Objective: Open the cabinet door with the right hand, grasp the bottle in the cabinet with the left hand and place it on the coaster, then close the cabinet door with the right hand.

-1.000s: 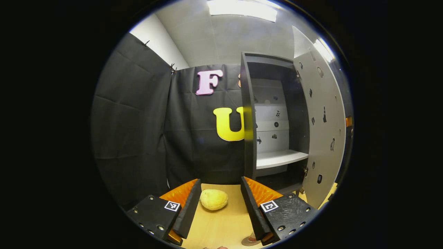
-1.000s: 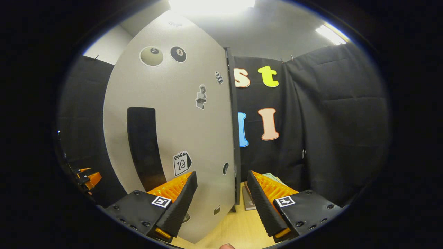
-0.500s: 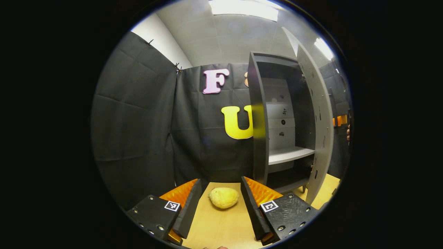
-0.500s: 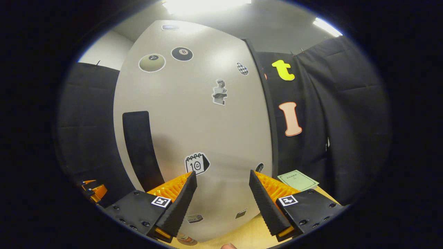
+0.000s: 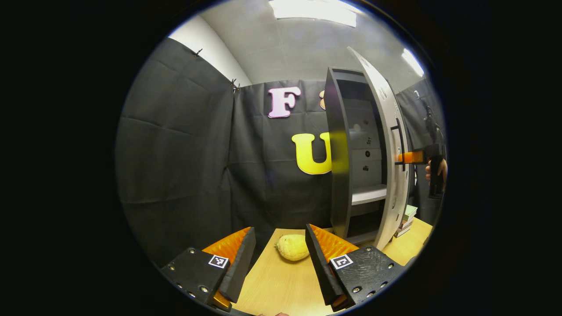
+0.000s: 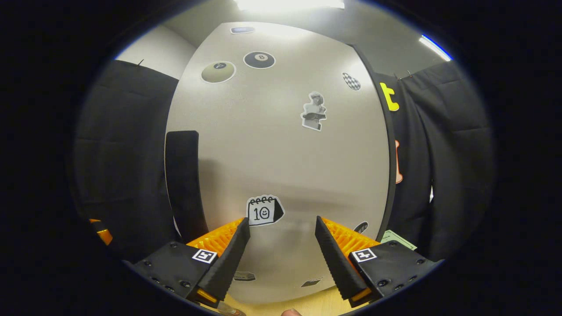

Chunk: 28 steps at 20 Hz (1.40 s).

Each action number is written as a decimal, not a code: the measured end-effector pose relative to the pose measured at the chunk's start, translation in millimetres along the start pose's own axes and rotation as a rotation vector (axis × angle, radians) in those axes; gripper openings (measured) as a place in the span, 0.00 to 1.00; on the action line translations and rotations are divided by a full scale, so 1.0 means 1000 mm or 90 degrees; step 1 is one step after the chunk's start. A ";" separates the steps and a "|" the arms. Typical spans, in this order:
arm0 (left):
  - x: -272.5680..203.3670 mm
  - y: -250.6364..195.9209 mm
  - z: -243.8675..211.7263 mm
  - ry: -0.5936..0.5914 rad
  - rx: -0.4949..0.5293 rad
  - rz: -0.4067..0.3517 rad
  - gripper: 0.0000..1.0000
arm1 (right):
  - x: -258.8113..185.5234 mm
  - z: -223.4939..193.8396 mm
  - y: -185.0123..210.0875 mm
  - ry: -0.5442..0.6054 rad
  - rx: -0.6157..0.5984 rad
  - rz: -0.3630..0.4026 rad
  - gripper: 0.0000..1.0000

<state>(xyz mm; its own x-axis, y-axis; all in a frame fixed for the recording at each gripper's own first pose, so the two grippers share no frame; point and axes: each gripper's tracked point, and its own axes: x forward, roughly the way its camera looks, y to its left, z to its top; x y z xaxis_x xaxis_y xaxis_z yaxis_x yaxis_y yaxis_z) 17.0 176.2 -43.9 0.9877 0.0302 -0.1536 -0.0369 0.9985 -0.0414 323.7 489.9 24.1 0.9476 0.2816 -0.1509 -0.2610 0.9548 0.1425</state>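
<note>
The left gripper (image 5: 279, 259) is hovering low over the table (image 5: 281, 289), its fingers spread wide and pinching nothing, with a yellow lemon (image 5: 292, 247) lying at twelve o'clock just past the tips. Sliding right in the left gripper view, the cabinet (image 5: 340, 175) is standing at two o'clock with its door (image 5: 388, 145) partly ajar, and the right gripper (image 5: 410, 156) is reaching toward the dark handle (image 5: 400, 145) at three o'clock; contact is hard to judge. In the right gripper view that gripper (image 6: 281, 250) is facing the door's sticker-covered front (image 6: 285, 166), fingers apart and holding nothing, handle (image 6: 184, 184) at nine o'clock. The shelf (image 5: 369, 194) is looking bare; the bottle and coaster I cannot place. The risk: open tips skidding across the smooth panel, or pushing too hard, so the door is bouncing back ajar or rocking the cabinet.
</note>
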 end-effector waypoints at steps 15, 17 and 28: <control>-0.031 -0.125 0.044 -0.026 0.016 -0.037 0.66 | -0.132 0.016 -0.089 -0.030 -0.011 0.008 0.96; -0.039 -0.155 0.050 -0.030 0.021 -0.046 0.68 | -0.155 0.016 -0.116 -0.032 -0.019 0.002 0.96; -0.073 -0.253 0.069 -0.037 0.023 -0.027 0.66 | -0.245 -0.010 -0.238 -0.027 -0.029 -0.024 0.97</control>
<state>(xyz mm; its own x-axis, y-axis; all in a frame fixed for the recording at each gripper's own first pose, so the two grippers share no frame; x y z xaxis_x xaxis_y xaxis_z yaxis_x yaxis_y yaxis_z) -35.8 -75.9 45.9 0.9954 -0.0108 -0.0949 0.0099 0.9999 -0.0103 152.0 194.6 17.3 0.9637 0.2417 -0.1138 -0.2320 0.9683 0.0922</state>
